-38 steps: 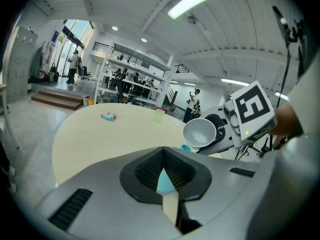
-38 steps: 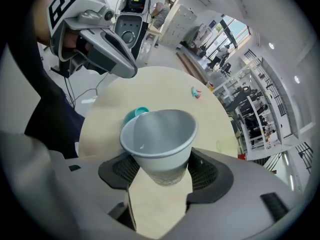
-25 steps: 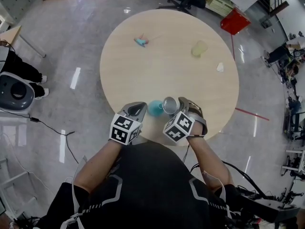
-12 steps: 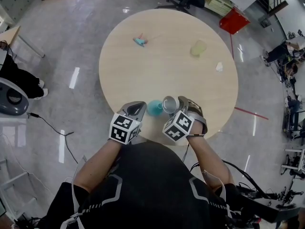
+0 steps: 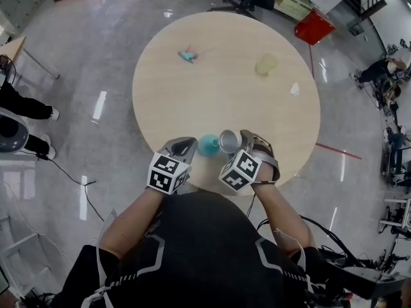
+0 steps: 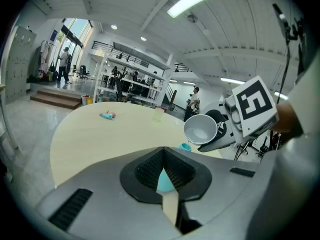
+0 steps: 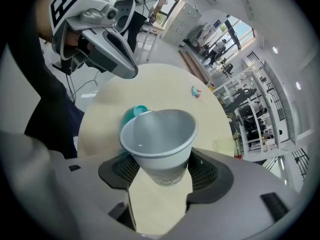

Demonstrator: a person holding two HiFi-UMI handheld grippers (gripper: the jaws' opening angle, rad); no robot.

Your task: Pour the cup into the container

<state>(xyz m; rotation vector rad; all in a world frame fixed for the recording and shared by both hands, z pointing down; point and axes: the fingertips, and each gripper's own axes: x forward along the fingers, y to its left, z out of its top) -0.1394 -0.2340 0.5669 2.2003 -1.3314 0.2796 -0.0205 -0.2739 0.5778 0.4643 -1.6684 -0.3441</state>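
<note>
Cup (image 7: 159,134), grey-white, is gripped in right tongs (image 7: 161,178): jaws stand wide, pads pressed on its lower wall either side, base btwn them. It's tipped over, mouth facing left, lip down over the teal container (image 7: 131,115). Lip sits at or just above container's rim; can't tell if they touch. Inside of cup is pale w/ a small glint nr the bottom, contents unclear.

Head view has cup (image 5: 227,138) and container (image 5: 208,145) side by side at the near edge of the round wooden bench (image 5: 257,114), right in front of the person. Container stands upright on the bench, btwn the two tongs.

Left tongs (image 5: 187,147) are closed tight w/ nothing in them. Tip is just beside container on its left, held above the bench. Right gripper view shows it apart from the container. Left gripper view looks past its own closed jaws to a bit of the container (image 6: 185,147) under the tipped cup (image 6: 200,128), open mouth toward the camera.

Far side of bench, well apart from all this: small teal-and-pink item (image 5: 187,56), pale yellow tumbler (image 5: 267,65), small white scrap (image 5: 295,89). Red object (image 5: 314,27) on the floor beyond the bench.
</note>
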